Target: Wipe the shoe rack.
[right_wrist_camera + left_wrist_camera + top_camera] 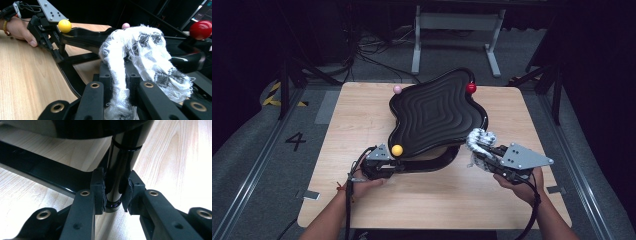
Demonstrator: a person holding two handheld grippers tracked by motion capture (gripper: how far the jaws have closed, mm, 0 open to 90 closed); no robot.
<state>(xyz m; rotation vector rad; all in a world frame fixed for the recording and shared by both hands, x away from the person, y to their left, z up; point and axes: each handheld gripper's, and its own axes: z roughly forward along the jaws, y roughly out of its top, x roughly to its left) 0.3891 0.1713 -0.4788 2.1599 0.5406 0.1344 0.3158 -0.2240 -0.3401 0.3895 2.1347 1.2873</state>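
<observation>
1. A black wavy tray (434,112) on a black stand (432,162) is seen in the middle of the wooden tabletop (362,120).
2. Three balls are fixed at the corners of the tray: a yellow ball (397,150) at the near left, a pink ball (397,89) at the far left, and a red ball (471,88) at the far right.
3. The left claw (399,167) is placed at the near left corner of the tray, just below the yellow ball.
4. In the left gripper view, the left claw (115,195) is clamped on a glossy black post (120,165) of the stand, with both pads pressed on its sides.
5. The post is upright, and the underside of the tray is seen above it.
6. The right claw (479,150) is held at the near right edge of the tray.
7. A white cloth (479,142) with a grey pattern is pinched between its jaws.
8. In the right gripper view, the cloth (140,57) is bunched above the right claw (119,82) and hangs over to the right side, with frayed threads at its edge.
9. The cloth is seen just beside the rim of the tray; it cannot be told if it touches the rim.
10. Each gripper is held by one hand of the person, near the front edge of the tabletop.
</observation>
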